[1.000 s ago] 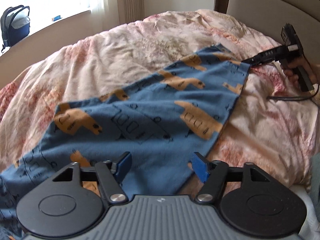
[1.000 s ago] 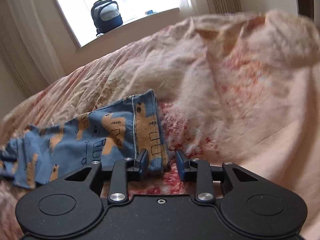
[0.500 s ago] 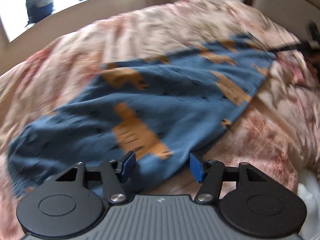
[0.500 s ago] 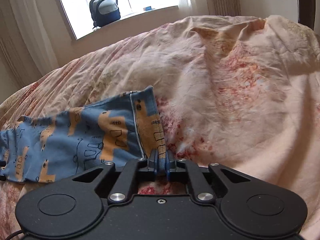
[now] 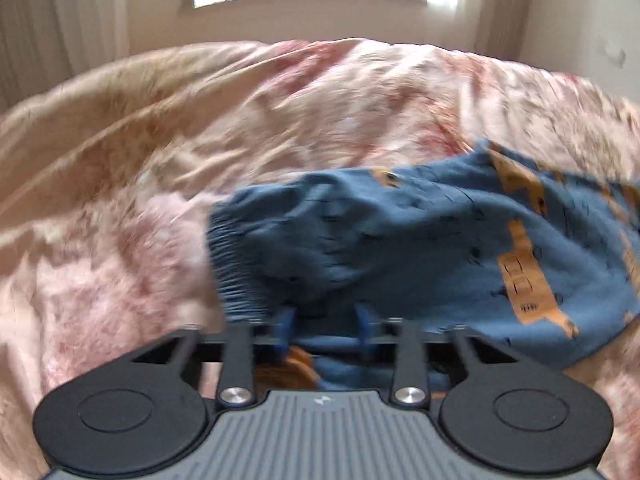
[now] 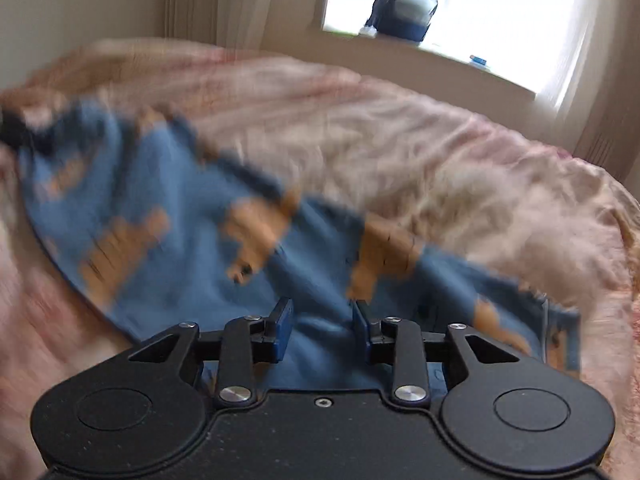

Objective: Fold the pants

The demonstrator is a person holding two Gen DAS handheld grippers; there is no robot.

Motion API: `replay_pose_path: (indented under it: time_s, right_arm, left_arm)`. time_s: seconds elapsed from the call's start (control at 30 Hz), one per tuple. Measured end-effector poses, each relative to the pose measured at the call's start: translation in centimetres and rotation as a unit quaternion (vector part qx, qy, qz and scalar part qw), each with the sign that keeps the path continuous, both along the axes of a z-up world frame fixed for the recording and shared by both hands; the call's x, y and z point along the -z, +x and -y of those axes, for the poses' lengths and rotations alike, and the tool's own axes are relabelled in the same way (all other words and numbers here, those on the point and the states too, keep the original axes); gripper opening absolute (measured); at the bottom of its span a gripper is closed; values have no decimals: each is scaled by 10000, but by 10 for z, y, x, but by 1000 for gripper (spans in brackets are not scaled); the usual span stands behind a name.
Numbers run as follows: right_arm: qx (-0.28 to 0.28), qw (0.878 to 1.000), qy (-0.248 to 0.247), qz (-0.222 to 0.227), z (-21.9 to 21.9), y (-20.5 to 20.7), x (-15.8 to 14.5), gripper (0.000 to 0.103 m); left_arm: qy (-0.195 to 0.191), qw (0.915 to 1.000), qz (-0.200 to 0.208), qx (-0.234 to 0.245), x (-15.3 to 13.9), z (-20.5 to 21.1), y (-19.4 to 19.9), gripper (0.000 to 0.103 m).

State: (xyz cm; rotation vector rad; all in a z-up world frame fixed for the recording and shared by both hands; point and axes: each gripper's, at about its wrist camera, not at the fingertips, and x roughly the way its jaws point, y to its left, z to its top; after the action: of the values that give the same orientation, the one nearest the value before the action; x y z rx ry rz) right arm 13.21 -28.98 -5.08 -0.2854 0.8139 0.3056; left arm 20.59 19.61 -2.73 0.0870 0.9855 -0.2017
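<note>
A home bedroom; a rumpled floral quilt (image 5: 280, 120) covers a bed; beyond the bed, a windowsill (image 6: 460, 60) carries a backpack (image 6: 404, 10); curtains (image 6: 240, 0) flank the window.

R tongs (image 6: 321, 326) let go of pants (image 6: 192, 216) (now parted), L tongs (image 5: 323, 330) swung to ribbed waistband, narrower gap.

Pants (image 6: 168, 216) motion-blurred, right view
</note>
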Motion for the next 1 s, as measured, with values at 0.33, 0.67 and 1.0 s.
replay_pose_path:
  time_s: [0.33, 0.67, 1.0]
  right_arm:
    - [-1445, 9886, 409, 147, -75, 62, -39, 44]
    - [-2392, 9602, 1302, -624, -184, 173, -16, 46]
    - [-1889, 9710, 1218, -819, -193, 200, 10, 2]
  left_arm:
    - [-119, 9900, 725, 1204, -17, 84, 35, 78]
    - [543, 9936, 565, 818, 14, 85, 84, 74]
    - [-101, 9951, 963, 200, 5, 55, 90, 74]
